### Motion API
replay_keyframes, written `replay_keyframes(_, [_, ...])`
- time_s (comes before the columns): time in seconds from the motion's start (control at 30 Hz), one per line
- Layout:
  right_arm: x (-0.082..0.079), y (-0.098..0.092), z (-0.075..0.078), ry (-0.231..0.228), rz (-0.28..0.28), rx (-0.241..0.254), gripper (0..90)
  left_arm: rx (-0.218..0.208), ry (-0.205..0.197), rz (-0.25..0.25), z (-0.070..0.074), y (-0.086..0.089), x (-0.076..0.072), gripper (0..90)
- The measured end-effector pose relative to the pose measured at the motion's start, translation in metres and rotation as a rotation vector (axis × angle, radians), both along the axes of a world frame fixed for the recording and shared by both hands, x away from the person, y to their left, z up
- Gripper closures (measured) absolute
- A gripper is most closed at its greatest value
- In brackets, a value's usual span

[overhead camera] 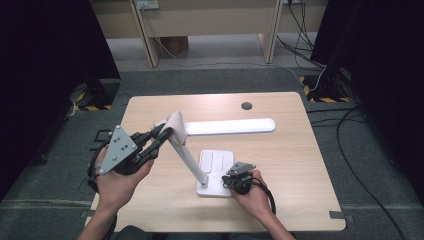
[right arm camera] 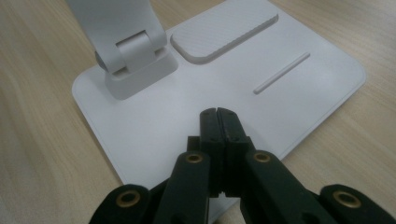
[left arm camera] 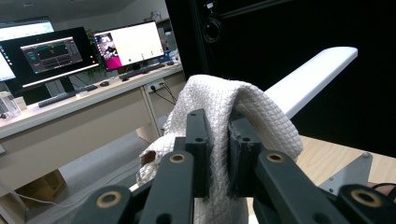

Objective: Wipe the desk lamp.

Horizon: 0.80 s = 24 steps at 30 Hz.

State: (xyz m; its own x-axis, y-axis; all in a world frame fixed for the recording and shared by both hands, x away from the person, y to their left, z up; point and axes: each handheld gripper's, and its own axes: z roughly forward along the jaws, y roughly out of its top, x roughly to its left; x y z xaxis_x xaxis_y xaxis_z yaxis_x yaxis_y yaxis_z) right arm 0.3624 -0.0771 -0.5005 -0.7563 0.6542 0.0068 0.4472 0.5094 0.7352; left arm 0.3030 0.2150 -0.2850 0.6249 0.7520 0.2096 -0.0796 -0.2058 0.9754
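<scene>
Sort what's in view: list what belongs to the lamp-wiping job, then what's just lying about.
In the job:
- white cloth, pinched in the left gripper at the lamp's joint
- desk lamp
- lamp base, with the right gripper shut, over it

Lying about:
- monitors on the far desk
- floor cables
- cable hole in the table

Clearance around the desk lamp

Lamp arm and head span the table centre; open tabletop lies right and behind.
</scene>
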Motion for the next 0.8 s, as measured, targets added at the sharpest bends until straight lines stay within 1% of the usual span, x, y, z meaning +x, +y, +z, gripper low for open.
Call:
replay_keyframes(0.47, [0.000, 0.000, 0.000, -0.004, 0.003, -0.002, 90.0, -0.006, 0.006, -0.008, 0.001, -0.007, 0.002, 80.8])
replay_keyframes(0.8, [0.000, 0.000, 0.000, -0.005, 0.004, -0.002, 90.0, -0.011, 0.009, -0.024, 0.001, -0.017, 0.004, 80.8])
